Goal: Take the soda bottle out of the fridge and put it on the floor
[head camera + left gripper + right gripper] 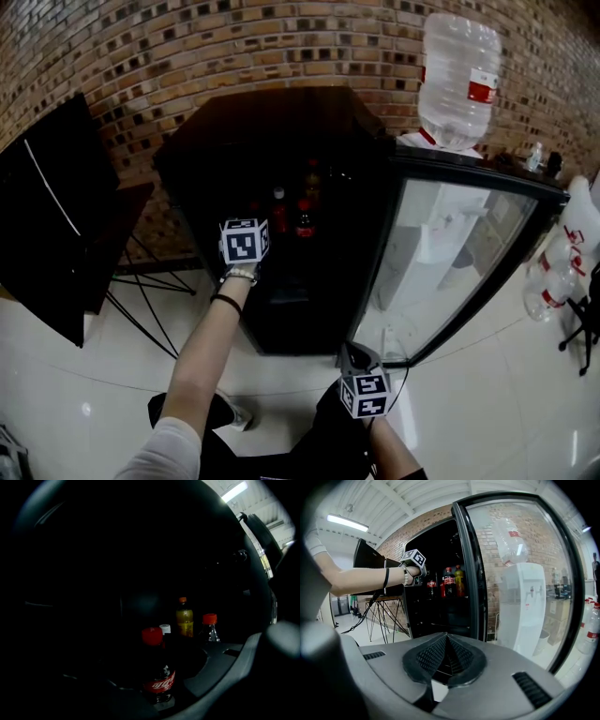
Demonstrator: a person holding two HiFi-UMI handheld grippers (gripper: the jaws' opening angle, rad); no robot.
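Observation:
The black fridge [272, 131] stands with its glass door [450, 253] swung out to the right. My left gripper [246, 234] reaches into the dark shelf space. In the left gripper view a cola bottle [158, 667] with a red cap and red label stands upright between the jaws of the left gripper [157, 691]. Its right jaw lies close beside the bottle; the left jaw is lost in darkness, so contact is unclear. My right gripper [446, 656] [363, 375] hangs low near the door's bottom corner, shut with nothing in it.
Behind the cola stand a yellow drink bottle [184, 620], a clear bottle with an orange cap [209, 627] and a white-capped bottle [165, 629]. A water dispenser with a large jug [459, 80] stands behind the door. A black table on thin legs [56, 225] is at the left.

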